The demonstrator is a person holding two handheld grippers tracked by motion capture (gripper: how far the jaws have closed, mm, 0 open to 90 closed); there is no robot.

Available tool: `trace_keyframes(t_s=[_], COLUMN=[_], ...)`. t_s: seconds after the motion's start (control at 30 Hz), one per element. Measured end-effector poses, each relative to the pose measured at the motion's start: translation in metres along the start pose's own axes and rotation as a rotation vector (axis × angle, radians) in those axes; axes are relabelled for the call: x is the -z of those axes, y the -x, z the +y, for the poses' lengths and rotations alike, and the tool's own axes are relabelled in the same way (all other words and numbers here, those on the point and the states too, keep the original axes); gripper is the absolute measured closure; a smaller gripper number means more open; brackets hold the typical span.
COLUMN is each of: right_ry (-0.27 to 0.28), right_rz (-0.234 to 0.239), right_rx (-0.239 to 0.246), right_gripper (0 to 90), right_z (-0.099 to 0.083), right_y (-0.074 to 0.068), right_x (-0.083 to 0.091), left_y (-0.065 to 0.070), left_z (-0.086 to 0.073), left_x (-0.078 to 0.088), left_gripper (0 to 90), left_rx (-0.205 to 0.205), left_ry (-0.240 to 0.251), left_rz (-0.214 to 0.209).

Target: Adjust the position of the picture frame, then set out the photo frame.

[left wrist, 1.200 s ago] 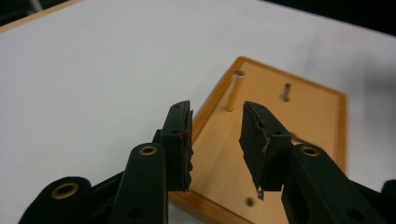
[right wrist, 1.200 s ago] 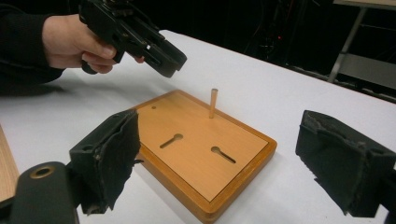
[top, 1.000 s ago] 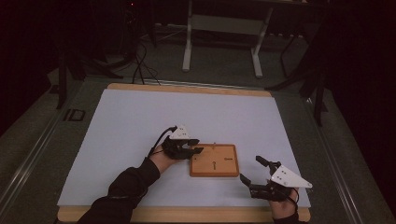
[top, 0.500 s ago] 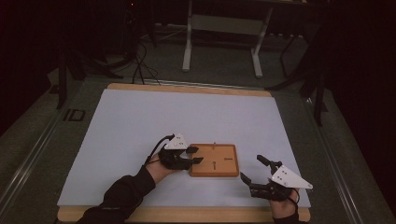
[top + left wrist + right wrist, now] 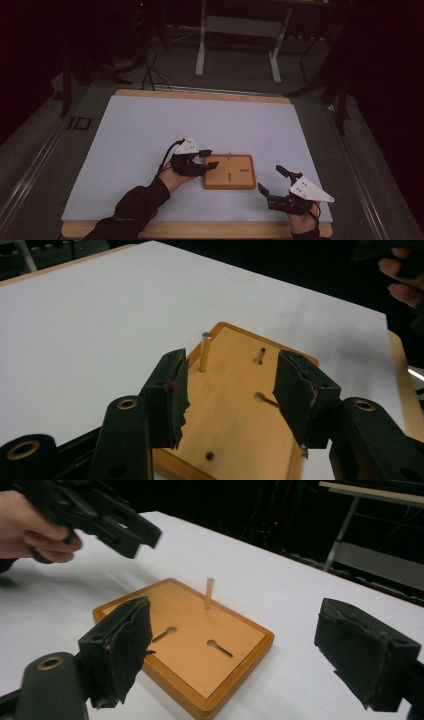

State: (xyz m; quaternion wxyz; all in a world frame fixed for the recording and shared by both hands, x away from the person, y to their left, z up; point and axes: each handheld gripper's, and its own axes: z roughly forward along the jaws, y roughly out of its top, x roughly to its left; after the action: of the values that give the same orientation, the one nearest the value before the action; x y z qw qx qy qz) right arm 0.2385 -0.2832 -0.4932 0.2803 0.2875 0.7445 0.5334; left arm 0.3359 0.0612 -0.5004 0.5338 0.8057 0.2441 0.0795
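Right, high view, left to right. Left gripper (image 5: 209, 159) sits at the left edge of the wooden board (image 5: 240, 181), jaw tips over that edge. Its jaws have just been opening; they stand apart with nothing between the pads, and no pad touches the board or the peg. In the left gripper view the board (image 5: 235, 415) lies directly ahead between and below the two jaws. The upright wooden peg (image 5: 204, 351) stands in the board near its far edge, just beyond the left-hand jaw tip and apart from it.

The board lies flat on the white table sheet (image 5: 150, 130), in the near half, roughly centred. The peg (image 5: 229, 156) is at its far edge. Keyhole-shaped slots (image 5: 219, 648) are cut into the top face.

Right gripper (image 5: 272, 182) hovers near the board's lower right corner, close but apart from it. Jaws are wide apart and empty. In the right gripper view the board (image 5: 190, 655) sits between the jaws and ahead, with the peg (image 5: 209, 593) upright at its far side. The left gripper (image 5: 100, 515) hangs above the board's far left corner, held in a hand (image 5: 30, 527).
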Motion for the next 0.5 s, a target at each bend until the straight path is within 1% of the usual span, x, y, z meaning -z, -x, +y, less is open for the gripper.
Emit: trace_keyframes(t_s=[0.07,0.1,0.13,0.2,0.23,0.27,0.3,0.33,0.37,0.4,0.43,0.5], right_ry=[0.001,0.0,-0.004,-0.004,0.001,0.004,0.011,0.013,0.011,0.014,0.021,0.016], right_rz=[-0.001,-0.003,0.005,0.005,-0.002,-0.004,-0.002,-0.006,-0.015,-0.011,-0.012,-0.026], right_rx=[0.001,0.0,-0.005,-0.001,0.002,0.0,0.001,0.005,0.01,0.008,0.002,0.008], right_gripper=[15.0,17.0,17.3,16.7,15.4,15.4,15.2,15.1,15.1,14.4,14.0,13.9], right_z=[0.0,0.0,0.001,0.001,0.001,0.001,0.001,0.0,0.0,-0.001,-0.001,0.0], right_y=[0.0,-0.001,-0.001,-0.002,-0.002,-0.001,-0.001,0.0,0.001,0.002,0.002,0.003], right_x=[0.0,0.0,0.0,0.0,0.0,0.0,0.0,0.0,0.001,0.001,0.001,0.001], left_y=[-0.001,-0.003,-0.004,-0.006,-0.006,-0.008,-0.01,-0.01,-0.011,-0.012,-0.012,-0.013], left_z=[0.0,0.001,0.002,0.004,0.005,0.006,0.007,0.008,0.009,0.01,0.011,0.012], left_x=[-0.003,-0.009,-0.012,-0.018,-0.02,-0.023,-0.025,-0.026,-0.028,-0.03,-0.032,-0.037], left_gripper=[46.3,46.3,45.3,45.4,45.4,45.4,45.4,45.4,45.4,45.4,45.5,46.7], left_rx=[0.003,-0.008,-0.013,-0.026,-0.029,-0.037,-0.041,-0.039,-0.039,-0.041,-0.048,-0.043], left_ry=[-0.001,0.001,-0.001,-0.002,-0.007,-0.01,-0.01,-0.008,-0.003,-0.003,-0.007,-0.005], left_rz=[-0.008,-0.018,-0.018,-0.023,-0.015,-0.016,-0.022,-0.015,-0.025,-0.029,-0.022,-0.027])
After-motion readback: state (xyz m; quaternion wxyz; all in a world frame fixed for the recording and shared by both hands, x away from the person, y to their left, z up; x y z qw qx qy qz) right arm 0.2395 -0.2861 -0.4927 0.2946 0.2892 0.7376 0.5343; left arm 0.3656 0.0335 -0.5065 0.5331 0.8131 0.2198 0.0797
